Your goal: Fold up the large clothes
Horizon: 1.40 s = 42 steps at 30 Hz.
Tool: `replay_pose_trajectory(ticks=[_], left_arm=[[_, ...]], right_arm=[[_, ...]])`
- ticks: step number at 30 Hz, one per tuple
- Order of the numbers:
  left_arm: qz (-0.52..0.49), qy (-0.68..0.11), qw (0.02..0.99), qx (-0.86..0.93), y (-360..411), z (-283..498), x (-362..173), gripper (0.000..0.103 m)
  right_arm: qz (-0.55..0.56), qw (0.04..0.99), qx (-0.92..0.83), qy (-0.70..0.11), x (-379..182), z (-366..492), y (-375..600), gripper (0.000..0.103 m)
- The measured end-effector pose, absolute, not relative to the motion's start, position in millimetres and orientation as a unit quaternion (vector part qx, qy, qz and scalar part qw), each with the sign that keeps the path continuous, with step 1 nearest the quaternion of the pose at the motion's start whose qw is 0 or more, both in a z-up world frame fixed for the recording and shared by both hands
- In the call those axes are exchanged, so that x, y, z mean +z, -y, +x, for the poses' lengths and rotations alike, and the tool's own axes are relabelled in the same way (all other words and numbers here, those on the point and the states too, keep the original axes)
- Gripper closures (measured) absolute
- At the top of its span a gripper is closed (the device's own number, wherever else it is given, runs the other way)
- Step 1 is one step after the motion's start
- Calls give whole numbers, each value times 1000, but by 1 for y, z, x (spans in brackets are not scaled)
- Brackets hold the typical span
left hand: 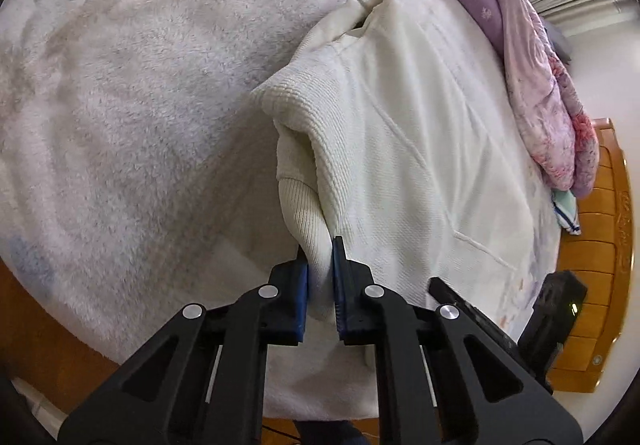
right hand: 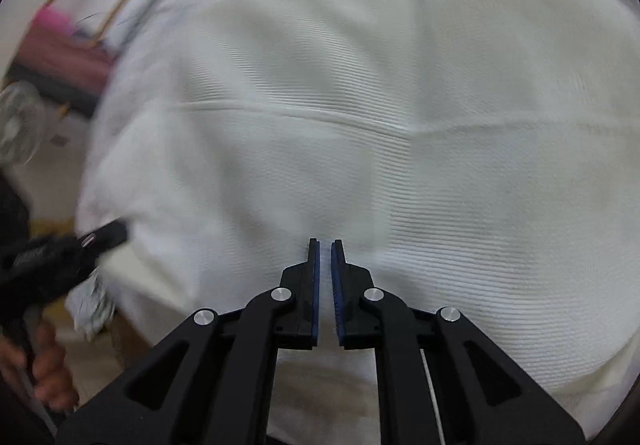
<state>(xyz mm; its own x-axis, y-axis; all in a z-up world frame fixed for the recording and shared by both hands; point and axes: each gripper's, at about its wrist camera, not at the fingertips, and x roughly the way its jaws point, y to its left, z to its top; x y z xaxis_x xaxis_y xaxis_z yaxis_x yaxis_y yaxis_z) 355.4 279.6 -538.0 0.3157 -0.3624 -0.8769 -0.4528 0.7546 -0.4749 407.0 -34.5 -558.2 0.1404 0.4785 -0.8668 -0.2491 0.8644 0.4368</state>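
white waffle-knit sweater (left hand: pixel 400 149), ribbed cuff (left hand: pixel 308 229) pinched in left hand-held gripper (left hand: pixel 320 245)

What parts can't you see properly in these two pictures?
- Left wrist view: the ribbed cuff's end, hidden between the left tool's pads.
- Right wrist view: whether the right tool pinches the white waffle-knit sweatshirt; motion blur.
- Right wrist view: pink things at the left edge, smeared.

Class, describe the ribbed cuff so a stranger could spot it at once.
Start at the fluffy white bed cover. On it lies a cream sweatshirt. Its ribbed cuff is pinched in the left tool, finely ribbed where the rest is waffle-textured.
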Motion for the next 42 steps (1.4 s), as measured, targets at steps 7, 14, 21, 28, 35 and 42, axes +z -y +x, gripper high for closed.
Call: replay_pose_trajectory(ticks=[7,14,21,28,35,42], left_arm=[[-375,-571,730,13,-285,361,-527,93],[-383,-575,723,4,-281,367,-519,93],[-392,-574,719,-3,-281,369,-519,93],[-402,-574,713,-7,-286,374,-519,83],[-408,-565,716,36,-322,398,-520,30],[-366,-609,702,57,-328,467,-555,30]], right_arm=[[35,744,369,-556,-525,368,-15,53],[19,748,386,-540,-531,357,-43,46],[18,774,351,-527,-536,376,-64,46],[-5,776,322,-543,-549,392,-81,86],[26,767,315,-559,-551,398,-73,92],[64,760,306,-569,-553,401,-66,92]])
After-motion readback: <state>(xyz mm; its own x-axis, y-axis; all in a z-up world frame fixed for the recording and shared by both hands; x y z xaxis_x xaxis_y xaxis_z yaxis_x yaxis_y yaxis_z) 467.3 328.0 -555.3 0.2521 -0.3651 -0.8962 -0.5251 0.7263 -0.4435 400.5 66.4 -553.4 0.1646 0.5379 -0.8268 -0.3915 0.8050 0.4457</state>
